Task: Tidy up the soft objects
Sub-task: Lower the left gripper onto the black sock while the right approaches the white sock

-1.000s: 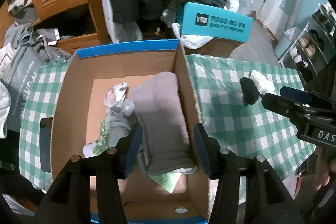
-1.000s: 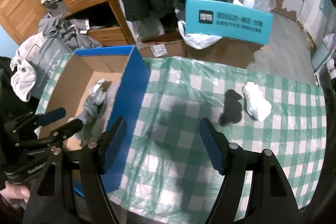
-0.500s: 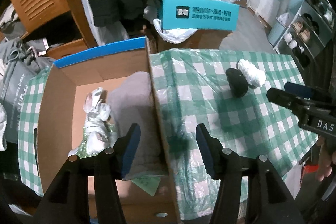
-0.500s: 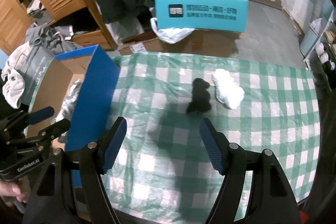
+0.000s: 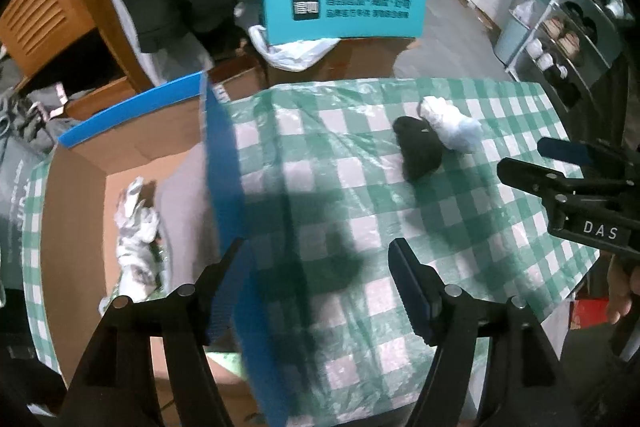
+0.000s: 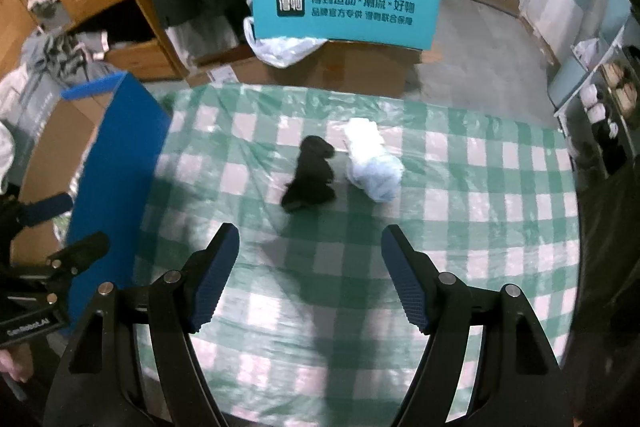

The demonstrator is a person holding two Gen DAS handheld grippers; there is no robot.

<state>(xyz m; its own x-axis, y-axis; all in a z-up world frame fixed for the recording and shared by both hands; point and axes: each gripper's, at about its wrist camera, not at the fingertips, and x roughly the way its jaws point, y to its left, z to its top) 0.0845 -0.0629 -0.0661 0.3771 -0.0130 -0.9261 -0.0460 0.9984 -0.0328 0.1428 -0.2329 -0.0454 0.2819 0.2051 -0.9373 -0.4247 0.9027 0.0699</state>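
Two rolled soft bundles, black (image 6: 310, 173) and white (image 6: 372, 159), touch on green checked tablecloth (image 6: 480, 227). Right gripper (image 6: 310, 277) spread, empty; left gripper (image 5: 316, 285) opening, empty. Centre one bundle before closing, then carry to cardboard box (image 5: 76, 195).

Both wrist views looked steeply down at the checked tablecloth (image 5: 400, 211), from fairly near. Left view sat over the cardboard box (image 5: 80, 187) edge; both shared the black bundle (image 6: 310, 173) and white bundle (image 6: 372, 163).

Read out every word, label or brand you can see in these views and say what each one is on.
"得物" logo, "得到运动×潮流×好物", "品牌官方专供 得物联合保障": teal box.
"DAS": right gripper body, cut off.
"Gen Robot.AI", uncertain: left gripper body, tiny.
Lettering on grey bag: unreadable.
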